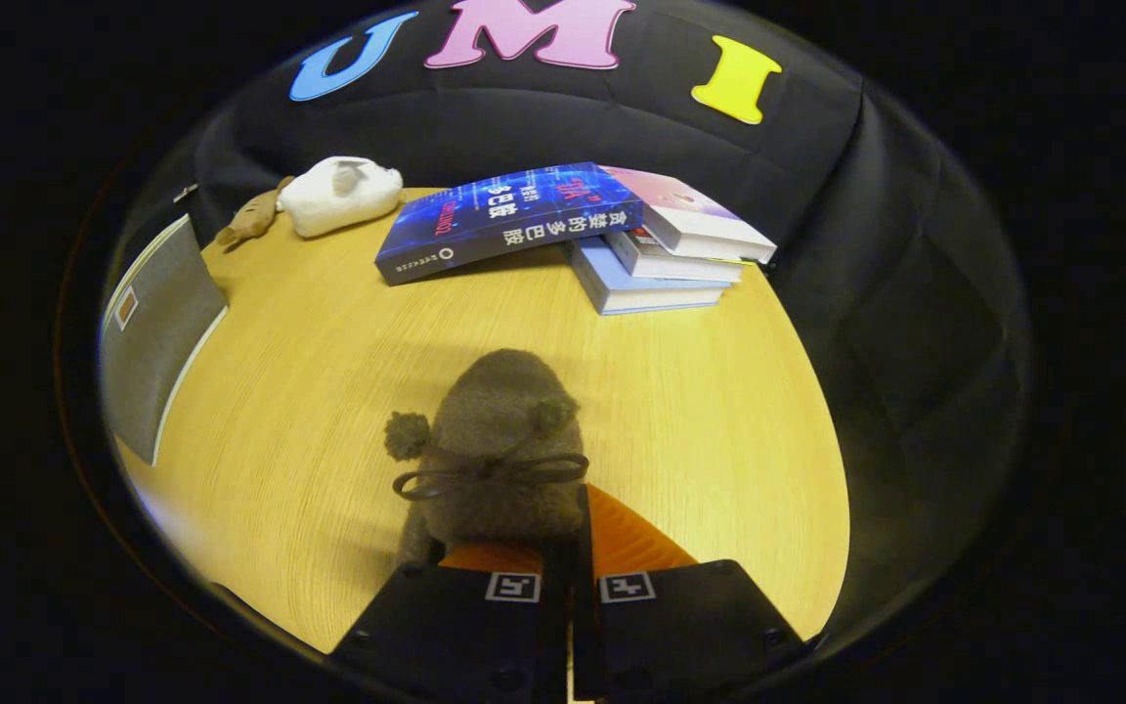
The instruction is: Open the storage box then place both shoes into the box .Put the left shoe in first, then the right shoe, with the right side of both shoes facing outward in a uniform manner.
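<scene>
The shoe (504,445), a fuzzy brown slipper with pom-poms and a thin bow tied across its top, stands just ahead of the gripper (569,567), its near end rising directly from the fingers and its rounded far end pointing away over the wooden table (328,352). Most of its body sits slightly to the left of the line between the fingers. The fingers are drawn nearly together, with only a narrow slit between them. They appear to pinch the near edge of the slipper at its base, though the exact contact is hidden behind the finger blocks, so a firm two-sided grip cannot be confirmed. Whether the slipper rests on the table or is lifted clear cannot be determined.

A grey fabric storage box (154,332) with a pale rim lies well apart to the left of the slipper, at the table's edge. Its lid state cannot be judged from this angle.

Beyond the slipper, at the far side of the table: a stack of books (666,259), with a dark blue book (509,220) leaning across its left side. Further left lie a white plush toy (340,194) and, touching it, a small brown plush toy (252,217)
</scene>
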Tool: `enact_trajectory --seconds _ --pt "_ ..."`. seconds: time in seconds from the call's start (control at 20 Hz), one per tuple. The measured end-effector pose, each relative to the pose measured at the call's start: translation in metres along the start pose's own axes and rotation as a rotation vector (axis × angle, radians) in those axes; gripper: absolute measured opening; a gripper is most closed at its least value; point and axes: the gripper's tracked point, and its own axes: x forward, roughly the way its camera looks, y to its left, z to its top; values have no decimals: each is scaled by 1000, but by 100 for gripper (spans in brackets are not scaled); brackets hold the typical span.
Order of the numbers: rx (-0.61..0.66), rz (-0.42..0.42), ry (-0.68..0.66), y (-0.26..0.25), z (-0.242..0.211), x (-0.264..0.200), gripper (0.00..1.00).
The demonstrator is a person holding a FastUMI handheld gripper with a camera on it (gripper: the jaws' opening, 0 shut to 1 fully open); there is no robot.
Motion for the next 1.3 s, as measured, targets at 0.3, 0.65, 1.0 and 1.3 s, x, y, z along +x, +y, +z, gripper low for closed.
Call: enact_trajectory --seconds 0.3,0.65,1.0,1.3 --pt "68 30 -54 10 24 -48 8" --pt "131 144 -160 87 111 -128 7" --pt "165 302 -227 217 200 -183 7" --pt "186 403 -223 319 240 -208 7"
